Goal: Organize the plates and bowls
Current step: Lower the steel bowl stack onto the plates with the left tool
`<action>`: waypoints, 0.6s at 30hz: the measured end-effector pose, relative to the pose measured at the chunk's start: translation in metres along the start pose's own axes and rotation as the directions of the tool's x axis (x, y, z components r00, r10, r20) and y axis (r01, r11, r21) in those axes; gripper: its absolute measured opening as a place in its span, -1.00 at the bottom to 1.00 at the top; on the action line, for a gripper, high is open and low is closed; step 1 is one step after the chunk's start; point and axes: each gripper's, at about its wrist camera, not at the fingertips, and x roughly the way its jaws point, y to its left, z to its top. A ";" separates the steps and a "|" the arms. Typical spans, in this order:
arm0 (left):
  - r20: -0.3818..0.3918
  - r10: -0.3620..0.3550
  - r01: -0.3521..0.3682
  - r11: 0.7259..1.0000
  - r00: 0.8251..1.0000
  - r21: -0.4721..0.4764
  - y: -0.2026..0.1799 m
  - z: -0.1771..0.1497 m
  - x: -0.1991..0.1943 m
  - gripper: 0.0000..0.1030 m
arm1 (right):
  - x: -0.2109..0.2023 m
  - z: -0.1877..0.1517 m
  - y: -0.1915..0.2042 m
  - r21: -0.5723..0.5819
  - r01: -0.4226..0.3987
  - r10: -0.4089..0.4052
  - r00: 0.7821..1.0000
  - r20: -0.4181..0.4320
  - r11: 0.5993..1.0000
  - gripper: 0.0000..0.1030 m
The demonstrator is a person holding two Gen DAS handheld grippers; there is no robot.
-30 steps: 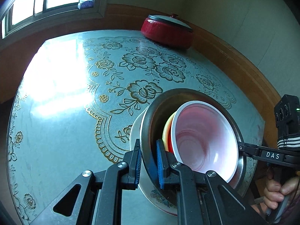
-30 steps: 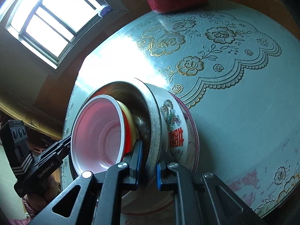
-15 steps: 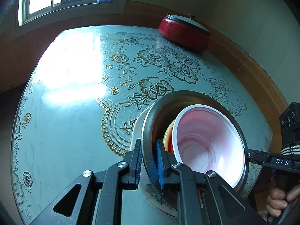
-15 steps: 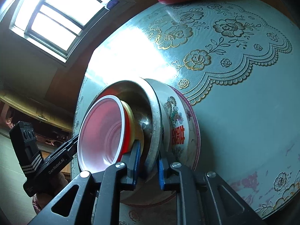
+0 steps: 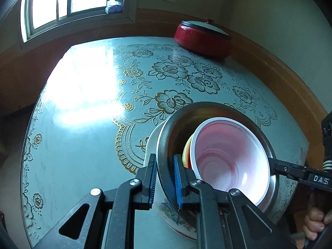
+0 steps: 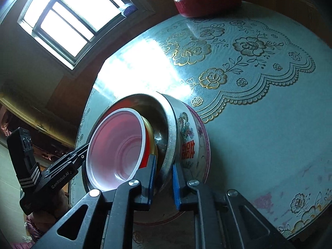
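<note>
Sunlit from the window, both the left claw (image 5: 164,178) and right claw (image 6: 164,181) are clamped on opposite rims of the steel bowl (image 5: 172,137), which holds a red-and-white bowl (image 5: 226,155) and sits in a floral enamel basin (image 6: 189,143) on the counter (image 5: 83,145).

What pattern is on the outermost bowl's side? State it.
White enamel bowl with painted flowers, red double-happiness characters, and a pink rim; clearest in the right wrist view.

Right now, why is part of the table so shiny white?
In the left wrist view, window light bounces off the table and washes out the pattern; in the right wrist view the same glare sits behind the metal bowl, and edges look bent.
</note>
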 end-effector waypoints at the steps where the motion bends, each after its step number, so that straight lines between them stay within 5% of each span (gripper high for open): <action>1: 0.000 -0.013 0.013 1.000 1.000 0.008 0.001 0.000 0.001 -0.70 | -0.002 -0.002 0.000 0.013 0.008 -0.008 1.000 0.010 1.000 -0.75; 18: -0.021 -0.157 0.158 0.969 0.987 0.188 0.009 0.008 0.007 -0.62 | -0.002 -0.024 0.023 0.233 0.226 -0.258 0.959 0.116 0.946 -0.74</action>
